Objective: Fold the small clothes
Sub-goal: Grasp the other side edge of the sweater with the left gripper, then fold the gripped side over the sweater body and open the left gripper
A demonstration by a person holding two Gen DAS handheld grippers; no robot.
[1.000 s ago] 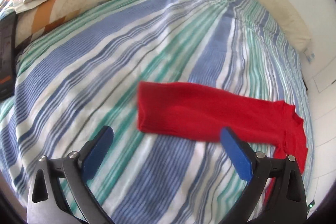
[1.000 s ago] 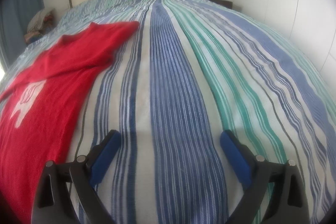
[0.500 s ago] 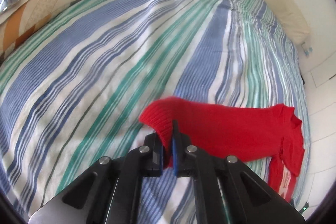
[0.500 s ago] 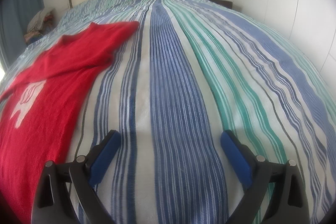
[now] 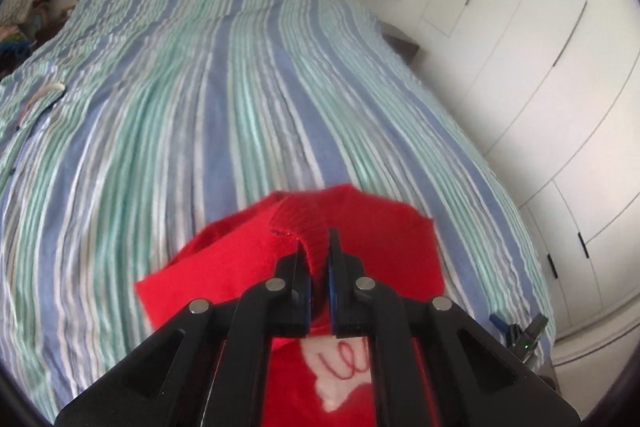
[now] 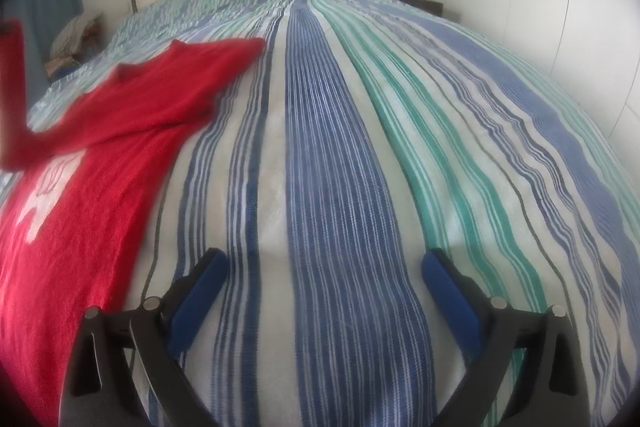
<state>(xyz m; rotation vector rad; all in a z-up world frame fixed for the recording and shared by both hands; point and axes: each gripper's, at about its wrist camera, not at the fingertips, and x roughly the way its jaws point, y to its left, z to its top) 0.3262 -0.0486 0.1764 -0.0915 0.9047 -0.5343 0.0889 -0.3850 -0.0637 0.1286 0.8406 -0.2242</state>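
Both feeds are bright with soft, even daylight; I can't place the source. Strong fisheye bending in each, black corners around the circle. Left wrist view: bedspread stripes smeared by motion blur, red sweater edges soft, cupboard doors near washed out. Right wrist view is sharper in the centre; the red sweater blurs toward the left edge. Faint shadows sit under the right gripper.

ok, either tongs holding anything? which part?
Left tongs are shut on the red sweater, gripping the ribbed cuff of a sleeve. Right tongs are open over the bedspread, holding nothing.
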